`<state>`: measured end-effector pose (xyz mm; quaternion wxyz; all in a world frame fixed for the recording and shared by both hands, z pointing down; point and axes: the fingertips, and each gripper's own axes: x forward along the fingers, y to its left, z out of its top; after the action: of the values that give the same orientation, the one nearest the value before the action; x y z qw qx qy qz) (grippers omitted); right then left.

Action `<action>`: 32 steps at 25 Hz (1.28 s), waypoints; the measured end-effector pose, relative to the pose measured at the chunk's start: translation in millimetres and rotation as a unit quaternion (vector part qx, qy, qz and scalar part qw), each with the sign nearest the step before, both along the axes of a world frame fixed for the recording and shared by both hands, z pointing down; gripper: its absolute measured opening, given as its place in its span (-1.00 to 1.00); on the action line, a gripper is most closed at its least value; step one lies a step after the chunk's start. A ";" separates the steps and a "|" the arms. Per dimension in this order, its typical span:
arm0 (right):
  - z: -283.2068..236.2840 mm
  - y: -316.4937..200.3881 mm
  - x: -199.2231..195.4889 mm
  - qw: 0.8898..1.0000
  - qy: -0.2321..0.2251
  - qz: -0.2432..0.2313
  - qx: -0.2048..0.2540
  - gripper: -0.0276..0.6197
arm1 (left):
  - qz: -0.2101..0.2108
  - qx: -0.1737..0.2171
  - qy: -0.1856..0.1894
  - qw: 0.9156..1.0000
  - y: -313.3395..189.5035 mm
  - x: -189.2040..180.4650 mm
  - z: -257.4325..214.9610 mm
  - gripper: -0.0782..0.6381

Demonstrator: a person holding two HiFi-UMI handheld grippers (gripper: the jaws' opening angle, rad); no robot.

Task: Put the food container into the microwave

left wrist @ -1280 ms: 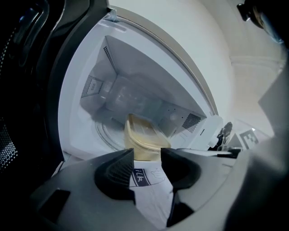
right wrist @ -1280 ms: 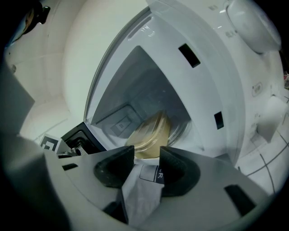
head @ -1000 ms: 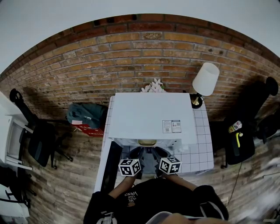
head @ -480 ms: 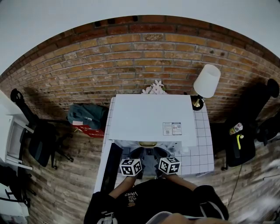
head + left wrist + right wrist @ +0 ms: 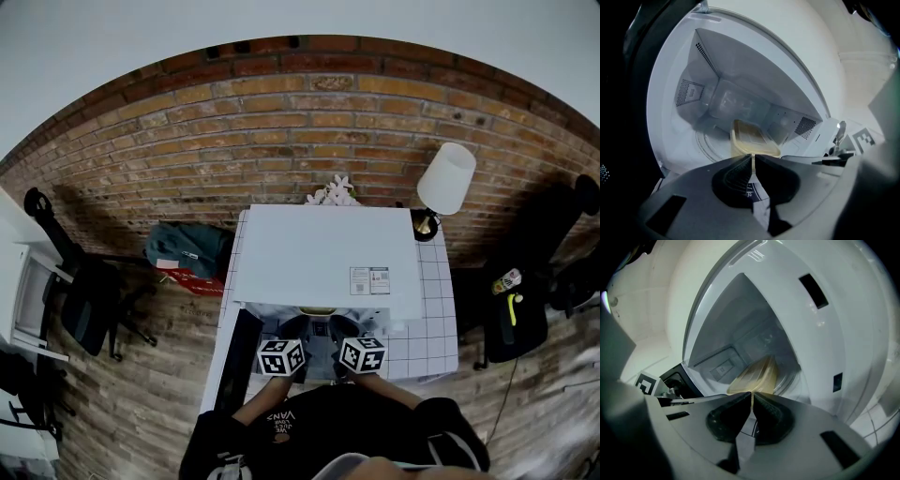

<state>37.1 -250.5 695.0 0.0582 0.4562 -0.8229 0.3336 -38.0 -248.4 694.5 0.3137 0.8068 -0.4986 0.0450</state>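
Observation:
The pale yellow food container (image 5: 752, 140) hangs inside the open white microwave (image 5: 323, 248), just above the glass turntable (image 5: 705, 145). My left gripper (image 5: 753, 161) is shut on its near rim. From the other side my right gripper (image 5: 752, 399) is shut on the same rim, and the container (image 5: 757, 378) tilts in that view. In the head view only a sliver of the container (image 5: 317, 310) shows under the microwave's top. Both marker cubes sit in front of the opening, the left cube (image 5: 280, 357) and the right cube (image 5: 363, 354).
The microwave door (image 5: 236, 361) stands open at the left. The microwave sits on a white tiled table (image 5: 436, 328) with a lamp (image 5: 445, 178) and flowers (image 5: 333, 192) behind it. A bag (image 5: 187, 246) and a black chair (image 5: 84, 300) stand on the floor at the left.
Less of the container shows under the microwave's top than a second ago. Both grippers have stayed nearly where they were, still shut on it.

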 end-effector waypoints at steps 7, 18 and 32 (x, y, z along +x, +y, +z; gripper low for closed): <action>-1.0 -2.3 -0.2 1.000 -0.002 0.001 0.002 -0.86 | -0.003 0.002 0.000 1.000 -1.7 -0.5 -1.5 -0.70; -3.3 9.8 5.3 1.000 0.010 0.005 0.002 -0.86 | -0.005 0.008 0.002 1.000 11.7 -4.6 -8.2 -0.70; -13.3 31.1 5.9 1.000 0.018 0.022 0.011 -0.87 | -0.001 0.008 0.010 1.000 36.7 -13.9 -13.2 -0.70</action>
<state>43.0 -219.4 681.7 0.0604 0.4812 -0.8150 0.3172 -51.9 -211.7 681.3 0.3121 0.8094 -0.4963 0.0331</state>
